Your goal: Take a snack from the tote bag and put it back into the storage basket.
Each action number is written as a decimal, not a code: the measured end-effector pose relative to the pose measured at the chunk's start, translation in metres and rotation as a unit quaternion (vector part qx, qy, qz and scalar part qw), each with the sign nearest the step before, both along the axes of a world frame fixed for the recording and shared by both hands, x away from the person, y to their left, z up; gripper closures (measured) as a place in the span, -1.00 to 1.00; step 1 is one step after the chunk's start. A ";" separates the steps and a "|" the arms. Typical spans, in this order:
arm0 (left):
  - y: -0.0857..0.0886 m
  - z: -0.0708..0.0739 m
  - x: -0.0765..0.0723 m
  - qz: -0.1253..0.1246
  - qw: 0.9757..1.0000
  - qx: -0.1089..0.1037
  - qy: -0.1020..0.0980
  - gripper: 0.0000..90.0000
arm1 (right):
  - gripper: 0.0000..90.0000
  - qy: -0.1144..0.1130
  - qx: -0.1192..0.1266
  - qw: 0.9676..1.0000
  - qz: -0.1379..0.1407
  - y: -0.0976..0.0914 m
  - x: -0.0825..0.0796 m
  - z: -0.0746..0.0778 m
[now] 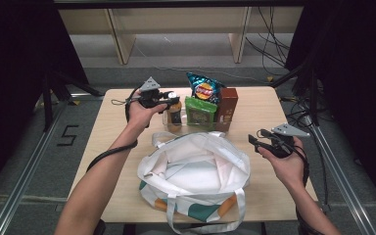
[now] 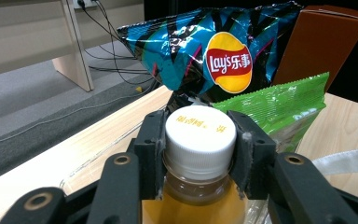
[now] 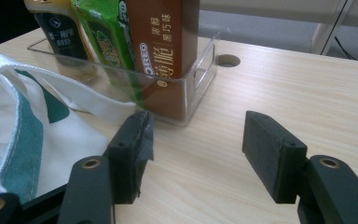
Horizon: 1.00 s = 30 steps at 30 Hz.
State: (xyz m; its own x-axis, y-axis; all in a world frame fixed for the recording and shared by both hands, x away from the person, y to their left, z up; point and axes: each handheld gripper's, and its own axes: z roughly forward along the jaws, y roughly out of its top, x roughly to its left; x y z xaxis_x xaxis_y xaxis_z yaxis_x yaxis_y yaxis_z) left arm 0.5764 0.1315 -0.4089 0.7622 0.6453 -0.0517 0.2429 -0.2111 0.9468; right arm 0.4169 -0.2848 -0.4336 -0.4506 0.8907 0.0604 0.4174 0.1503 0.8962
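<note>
High view: a pale wooden table [image 1: 264,105] carries an open white tote bag [image 1: 196,171] near its front edge and, toward the far edge, a clear plastic bin [image 3: 203,70] holding four items in a row. The bottle [image 1: 175,115] stands at the left end of that row, beside the green packet [image 1: 199,111], with the blue chip bag [image 1: 204,88] behind and the brown box [image 1: 228,107] at the right end. The left gripper [image 1: 169,98] reaches in from the left over bare tabletop and pinches the bottle at its white cap [image 2: 200,135]. The right gripper [image 1: 257,142] hovers over open wood to the right of the tote, well apart from the bin. Left gripper view: both pads press the cap's sides, amber liquid showing below; the chip bag and green packet stand close behind. Right gripper view: the jaws are spread with nothing between them, over bare wood; the bin's transparent wall and handle slot and a round hole [image 3: 228,60] in the tabletop appear here.
</note>
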 end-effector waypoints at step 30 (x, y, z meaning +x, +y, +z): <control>0.000 -0.006 0.001 0.002 1.000 0.002 0.008 0.30 | -0.06 0.002 -0.008 1.000 0.005 -0.001 -0.001 0.000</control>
